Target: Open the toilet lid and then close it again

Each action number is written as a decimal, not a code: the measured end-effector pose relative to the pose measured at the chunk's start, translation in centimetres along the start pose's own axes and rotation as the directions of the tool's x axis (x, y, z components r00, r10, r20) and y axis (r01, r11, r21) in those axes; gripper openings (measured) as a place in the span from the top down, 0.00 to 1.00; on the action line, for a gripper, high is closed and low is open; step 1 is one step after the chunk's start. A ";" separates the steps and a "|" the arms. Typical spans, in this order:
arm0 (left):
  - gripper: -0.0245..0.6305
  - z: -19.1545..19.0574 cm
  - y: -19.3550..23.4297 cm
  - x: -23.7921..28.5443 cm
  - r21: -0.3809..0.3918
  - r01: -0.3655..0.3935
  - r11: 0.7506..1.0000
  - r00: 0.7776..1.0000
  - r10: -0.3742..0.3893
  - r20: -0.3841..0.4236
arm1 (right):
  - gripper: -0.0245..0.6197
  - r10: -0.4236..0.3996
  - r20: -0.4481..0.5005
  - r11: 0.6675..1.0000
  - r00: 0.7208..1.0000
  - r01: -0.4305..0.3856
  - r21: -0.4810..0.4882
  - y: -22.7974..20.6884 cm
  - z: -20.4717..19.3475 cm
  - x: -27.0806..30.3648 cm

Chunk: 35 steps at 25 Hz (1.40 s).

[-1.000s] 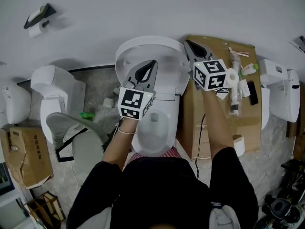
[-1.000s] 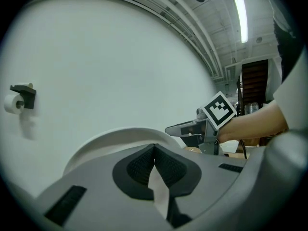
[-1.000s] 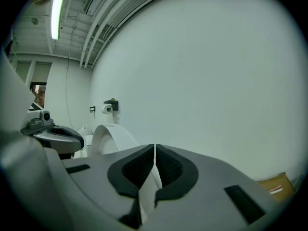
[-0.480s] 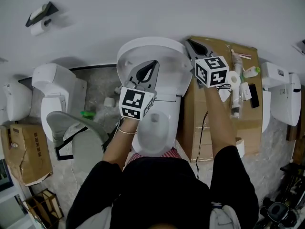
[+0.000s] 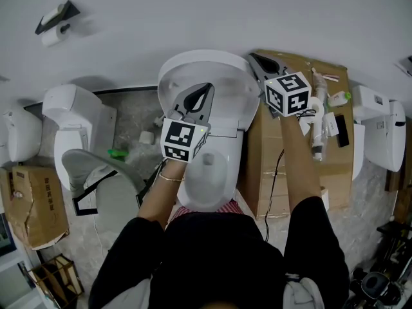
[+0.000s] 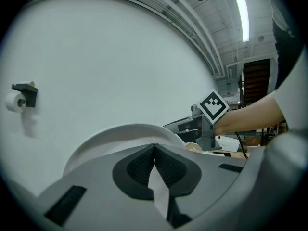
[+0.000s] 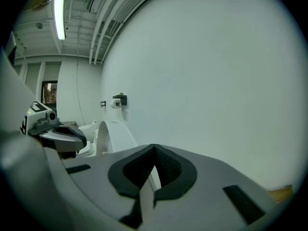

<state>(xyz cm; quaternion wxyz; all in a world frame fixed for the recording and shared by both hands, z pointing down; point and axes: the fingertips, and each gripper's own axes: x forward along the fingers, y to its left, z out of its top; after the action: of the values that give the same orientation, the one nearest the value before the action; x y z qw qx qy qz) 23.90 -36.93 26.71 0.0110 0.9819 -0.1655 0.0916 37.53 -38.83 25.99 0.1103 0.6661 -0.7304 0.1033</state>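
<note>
The white toilet lid (image 5: pixel 226 69) stands raised, its back toward the wall, above the toilet body (image 5: pixel 209 179). My left gripper (image 5: pixel 205 89) is shut and empty in front of the lid's inner face; the lid's rim (image 6: pixel 110 134) arcs just beyond its tips in the left gripper view (image 6: pixel 154 147). By the lid's right edge my right gripper (image 5: pixel 253 58) is also shut, with nothing between its jaws. In the right gripper view (image 7: pixel 154 147) the lid (image 7: pixel 109 136) shows edge-on to the left. Whether either gripper touches the lid cannot be told.
A toilet-paper holder (image 5: pixel 55 26) hangs on the wall at upper left. Other toilets stand at left (image 5: pixel 77 127) and far right (image 5: pixel 380 134). A cardboard box (image 5: pixel 302 166) with tubes and small items lies right of the toilet, and another box (image 5: pixel 32 205) at lower left.
My right gripper has drifted slightly right and toward the wall. The left gripper and the lid have hardly moved.
</note>
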 end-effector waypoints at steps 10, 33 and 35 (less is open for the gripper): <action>0.96 0.2 0.2 0.1 0.002 0.000 1.000 1.000 0.000 0.003 | 0.93 0.057 -0.062 0.998 0.996 -0.058 -0.027 -0.5 -0.4 0.9; 0.96 0.6 -1.1 -1.0 -0.008 0.027 1.000 0.999 -0.026 0.045 | 0.93 0.138 -0.070 0.988 0.988 -0.143 -0.059 2.8 -1.0 -0.4; 0.96 0.5 -1.3 -1.4 -0.003 0.028 1.000 0.999 -0.028 0.047 | 0.93 0.133 -0.040 0.990 0.990 -0.134 -0.043 3.0 -0.7 -1.0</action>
<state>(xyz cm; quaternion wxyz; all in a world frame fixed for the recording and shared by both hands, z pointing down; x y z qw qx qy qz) 23.12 -35.27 25.95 0.0104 0.9860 -0.1519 0.0682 34.65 -37.38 26.29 0.1321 0.6110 -0.7733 0.1061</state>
